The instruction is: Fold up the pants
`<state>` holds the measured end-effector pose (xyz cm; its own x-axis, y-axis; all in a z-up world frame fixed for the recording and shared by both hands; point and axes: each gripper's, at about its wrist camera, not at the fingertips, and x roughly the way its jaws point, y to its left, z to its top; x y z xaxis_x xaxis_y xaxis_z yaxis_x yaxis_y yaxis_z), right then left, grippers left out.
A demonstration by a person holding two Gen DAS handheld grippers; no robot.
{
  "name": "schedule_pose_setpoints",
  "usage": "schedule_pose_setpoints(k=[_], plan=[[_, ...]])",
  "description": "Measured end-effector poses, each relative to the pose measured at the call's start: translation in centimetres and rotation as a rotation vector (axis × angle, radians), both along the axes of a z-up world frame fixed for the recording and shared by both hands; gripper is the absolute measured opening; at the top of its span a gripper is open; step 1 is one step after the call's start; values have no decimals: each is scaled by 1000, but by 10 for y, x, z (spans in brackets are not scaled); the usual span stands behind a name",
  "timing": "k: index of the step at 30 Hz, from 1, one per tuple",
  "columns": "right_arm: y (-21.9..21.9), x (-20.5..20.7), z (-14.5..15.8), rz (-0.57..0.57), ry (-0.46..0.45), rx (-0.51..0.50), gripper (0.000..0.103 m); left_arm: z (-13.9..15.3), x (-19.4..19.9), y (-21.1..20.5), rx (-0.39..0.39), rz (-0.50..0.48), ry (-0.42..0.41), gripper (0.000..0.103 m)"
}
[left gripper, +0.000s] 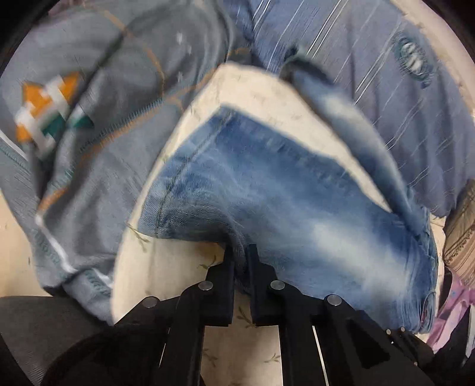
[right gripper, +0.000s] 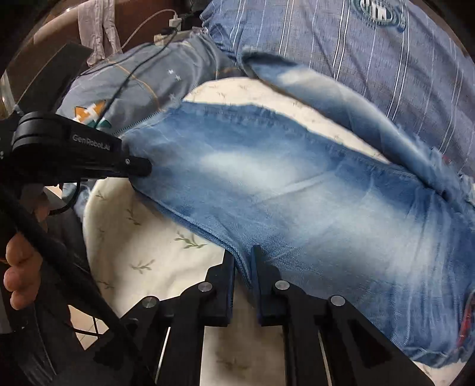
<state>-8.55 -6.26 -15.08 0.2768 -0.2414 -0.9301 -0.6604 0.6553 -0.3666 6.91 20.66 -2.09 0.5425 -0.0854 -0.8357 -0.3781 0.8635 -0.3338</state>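
Right wrist view: faded blue jeans (right gripper: 297, 184) lie spread across a cream sheet (right gripper: 142, 246), grey and striped clothes behind them. The right gripper (right gripper: 244, 261) pinches their near edge, and the left gripper (right gripper: 139, 167) clamps their left end.

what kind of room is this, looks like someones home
Most likely a bedroom at home. The jeans lie on a leaf-print sheet over what looks like a mattress, other clothes are piled beside them, and a charger with its cable sits plugged in behind.
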Motion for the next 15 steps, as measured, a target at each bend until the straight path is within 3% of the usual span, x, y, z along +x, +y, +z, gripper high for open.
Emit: schedule_pose_setpoints(k=[1, 4, 6, 7, 9, 10, 11, 13, 15], plan=[[0, -3, 4, -5, 1, 10, 10, 3, -5, -2, 20, 1, -7, 7], [-10, -2, -6, -42, 36, 3, 11, -13, 1, -13, 61, -4, 88, 11], [-16, 1, -6, -69, 45, 35, 14, -10, 0, -18, 86, -12, 81, 14], [-15, 2, 0, -80, 51, 61, 20, -2, -3, -22, 106, -21, 49, 18], [-12, 4, 24, -95, 35, 150, 42, 18, -14, -31, 136, -39, -54, 43], [-11, 5, 37, -101, 13, 182, 61, 30, -21, -37, 158, -41, -113, 48], [-11, 4, 52, -108, -19, 211, 72, 39, -30, -43, 181, -39, -164, 51], [-13, 2, 84, -130, -87, 267, 77, 52, -44, -56, 205, -60, -232, 54], [-21, 4, 115, -184, -134, 314, 78, 62, -52, -73, 179, -112, -247, 57]])
